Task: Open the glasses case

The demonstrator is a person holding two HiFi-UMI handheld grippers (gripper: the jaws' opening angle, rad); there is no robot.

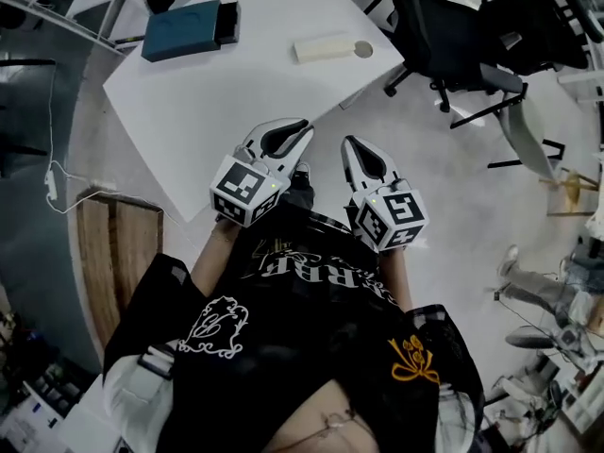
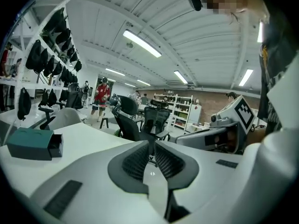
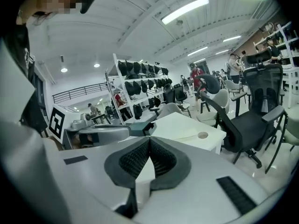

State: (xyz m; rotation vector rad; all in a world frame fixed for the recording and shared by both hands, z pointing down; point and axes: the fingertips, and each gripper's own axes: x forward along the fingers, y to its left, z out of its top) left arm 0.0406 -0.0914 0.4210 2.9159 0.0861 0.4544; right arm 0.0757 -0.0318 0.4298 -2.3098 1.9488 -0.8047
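Observation:
The glasses case, a cream oblong, lies closed near the far right edge of the white table, with a small round disc beside its right end. Both grippers hover side by side off the table's near corner, close to the person's body and well short of the case. My left gripper has its fingertips together with nothing between them; its own view shows the same. The right gripper is shut and empty too, pads meeting in its own view, which shows the disc on the table ahead.
A teal box with a black piece at its end sits at the table's far left, also in the left gripper view. Black office chairs stand right of the table. A wooden board and a white cable lie on the floor at left.

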